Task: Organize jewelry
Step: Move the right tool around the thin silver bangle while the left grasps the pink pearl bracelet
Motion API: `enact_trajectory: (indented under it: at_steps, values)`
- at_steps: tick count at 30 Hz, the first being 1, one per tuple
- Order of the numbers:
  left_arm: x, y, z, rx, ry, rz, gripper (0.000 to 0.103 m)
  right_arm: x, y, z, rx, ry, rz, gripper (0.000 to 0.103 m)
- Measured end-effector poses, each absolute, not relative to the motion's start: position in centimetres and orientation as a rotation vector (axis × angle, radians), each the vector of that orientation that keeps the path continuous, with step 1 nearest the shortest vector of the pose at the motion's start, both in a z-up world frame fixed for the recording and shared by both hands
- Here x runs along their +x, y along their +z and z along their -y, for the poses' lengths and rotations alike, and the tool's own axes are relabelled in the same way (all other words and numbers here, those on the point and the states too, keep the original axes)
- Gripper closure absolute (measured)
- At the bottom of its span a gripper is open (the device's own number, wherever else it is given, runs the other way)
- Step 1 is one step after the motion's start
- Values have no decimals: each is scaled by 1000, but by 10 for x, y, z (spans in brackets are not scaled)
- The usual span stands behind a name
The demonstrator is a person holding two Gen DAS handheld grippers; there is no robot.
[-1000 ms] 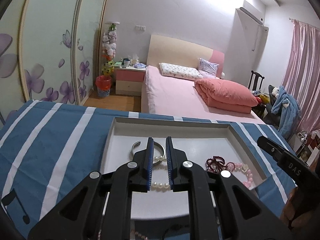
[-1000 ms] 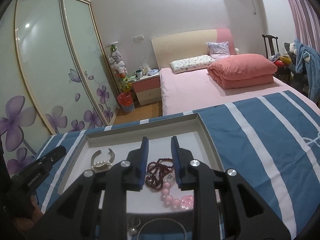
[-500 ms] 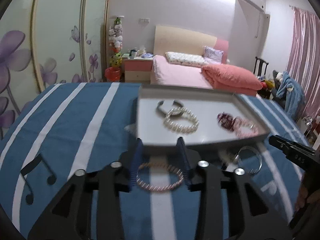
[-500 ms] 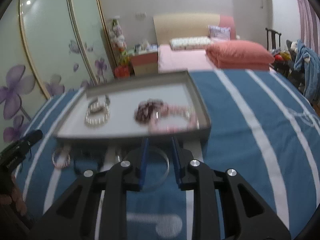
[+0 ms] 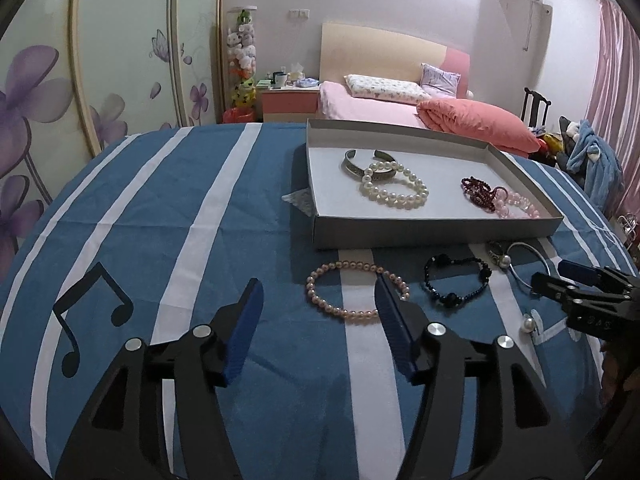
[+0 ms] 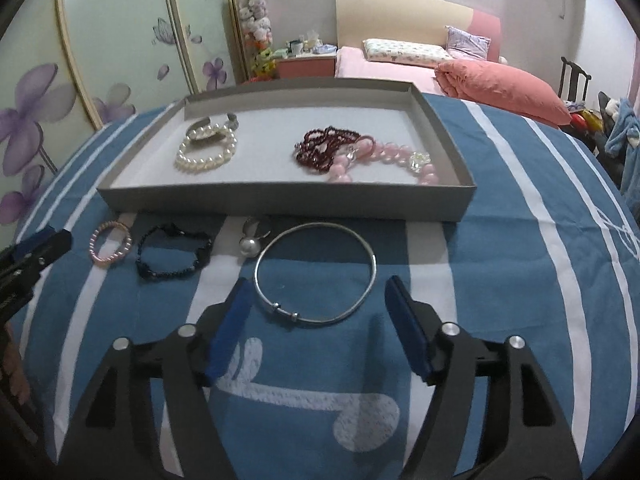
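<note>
Blue cloth with white stripes (image 5: pixel 160 208) covers the whole surface under both grippers, printed with a black music note (image 5: pixel 86 312) to the left of the left gripper (image 5: pixel 318 308). Beyond it, ahead of both grippers, stand a pink bed (image 5: pixel 384 108) and a wardrobe with purple flowers (image 5: pixel 48 92). Directly ahead of the right gripper (image 6: pixel 318 300) and ahead-right of the left one lies a shallow grey tray (image 6: pixel 280 198), its near wall standing between the grippers and what lies inside: a white pearl bracelet (image 6: pixel 206 152) overlapping a silver cuff (image 5: pixel 356 162) on the left, and a dark red bead strand (image 6: pixel 326 148) tangled with a pink bead bracelet (image 6: pixel 400 162) on the right. On the cloth before the tray, a thin silver bangle (image 6: pixel 316 276) lies just beyond the right gripper's fingertips, roughly centred between them. Further left sit a pearl ring (image 6: pixel 250 246), a black bead bracelet (image 6: pixel 174 256) and a small pink pearl bracelet (image 5: pixel 358 292); the last lies just past the left gripper's right fingertip, which hides part of its loop. A loose pearl piece (image 5: pixel 529 323) sits to the right of the left gripper, near the right gripper's tip. Both grippers are spread wide with blue pads bare, gripping nothing and hovering over the cloth.
</note>
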State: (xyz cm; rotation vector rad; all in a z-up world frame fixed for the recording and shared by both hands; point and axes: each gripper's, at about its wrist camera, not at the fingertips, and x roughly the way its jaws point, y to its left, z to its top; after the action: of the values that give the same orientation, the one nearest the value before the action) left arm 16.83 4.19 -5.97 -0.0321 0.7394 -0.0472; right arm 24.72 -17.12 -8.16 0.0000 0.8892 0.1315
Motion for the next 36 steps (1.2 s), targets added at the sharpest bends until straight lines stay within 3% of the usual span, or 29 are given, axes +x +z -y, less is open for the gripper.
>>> enact_trajectory:
  at_steps: [11, 15, 25, 31, 36]
  values:
    - [169, -61, -33, -3, -65, -761, 39, 268, -88, 160, -46, 114, -926, 27]
    - [170, -62, -27, 14, -71, -771, 38, 269, -88, 163, -53, 120, -916, 31]
    - [187, -70, -31, 25, -44, -824, 40, 240, -87, 184, -50, 120, -925, 32]
    - [202, -80, -31, 24, -44, -889, 59, 235, -88, 188, -46, 113, -922, 31]
    - [203, -81, -29, 51, -37, -886, 83, 234, -88, 188, -45, 113, -918, 31]
